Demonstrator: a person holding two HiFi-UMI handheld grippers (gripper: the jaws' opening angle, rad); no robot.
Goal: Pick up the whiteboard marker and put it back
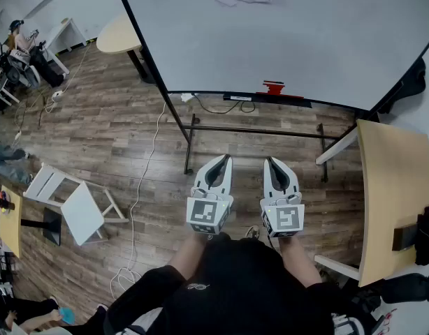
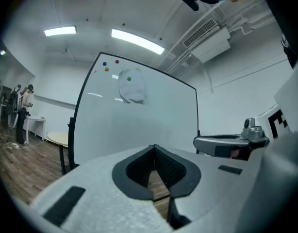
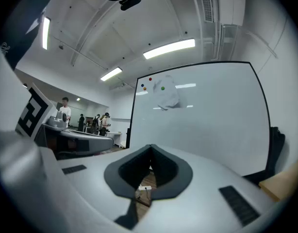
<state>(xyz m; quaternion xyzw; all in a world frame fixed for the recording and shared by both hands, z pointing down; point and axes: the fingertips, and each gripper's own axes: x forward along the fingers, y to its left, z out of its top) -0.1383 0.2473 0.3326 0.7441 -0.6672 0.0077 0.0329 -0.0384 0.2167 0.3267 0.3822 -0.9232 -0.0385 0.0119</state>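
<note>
Open wood floor (image 1: 131, 117) runs from the left gripper (image 1: 226, 158) and right gripper (image 1: 270, 160) up to the whiteboard (image 1: 284, 33), which walls off everything ahead. Its stand's low bar (image 1: 256, 130) crosses the way down near the floor, and a white cable (image 1: 153, 152) trails along the left. A counter (image 1: 393, 187) hems in the right side. A white chair (image 1: 78, 211) stands well off to the left.

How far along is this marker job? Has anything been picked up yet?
Nothing looks done yet. The left tool and right tool are both shut and empty, held side by side, short of the whiteboard. A red thing sits at its bottom edge; whether that is the marker I cannot tell. Everything is left: reaching, picking up, putting back.
</note>
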